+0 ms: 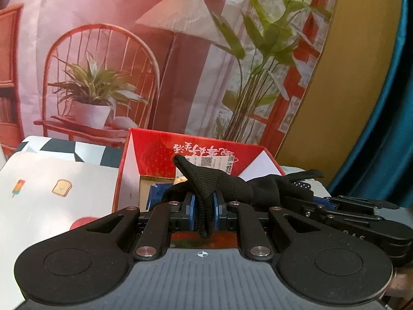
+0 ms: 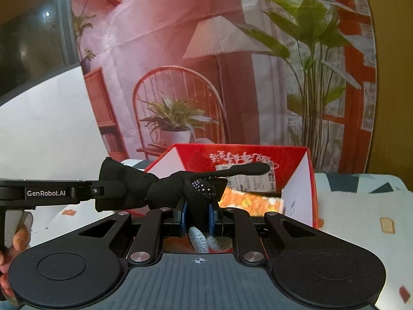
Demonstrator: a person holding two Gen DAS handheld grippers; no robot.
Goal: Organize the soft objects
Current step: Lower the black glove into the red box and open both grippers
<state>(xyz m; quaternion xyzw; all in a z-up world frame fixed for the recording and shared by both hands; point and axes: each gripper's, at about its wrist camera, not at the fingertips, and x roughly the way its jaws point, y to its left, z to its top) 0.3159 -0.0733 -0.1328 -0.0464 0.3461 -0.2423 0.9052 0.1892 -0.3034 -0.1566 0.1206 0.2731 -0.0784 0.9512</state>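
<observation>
1. Both wrist views are moderately lit with a warm reddish cast, strongest on the printed backdrop [image 1: 144, 59]
2. Fisheye bending curves straight lines near the borders, and the corners fall to black
3. The backdrop is soft and slightly washed out; the gripper bodies in the foreground are sharp
4. In the right wrist view, small bright specks reflect in a dark glossy panel [image 2: 33, 31] at upper left
5. The black glove [image 2: 165, 188] shows little detail, only its pale grip dots
</observation>
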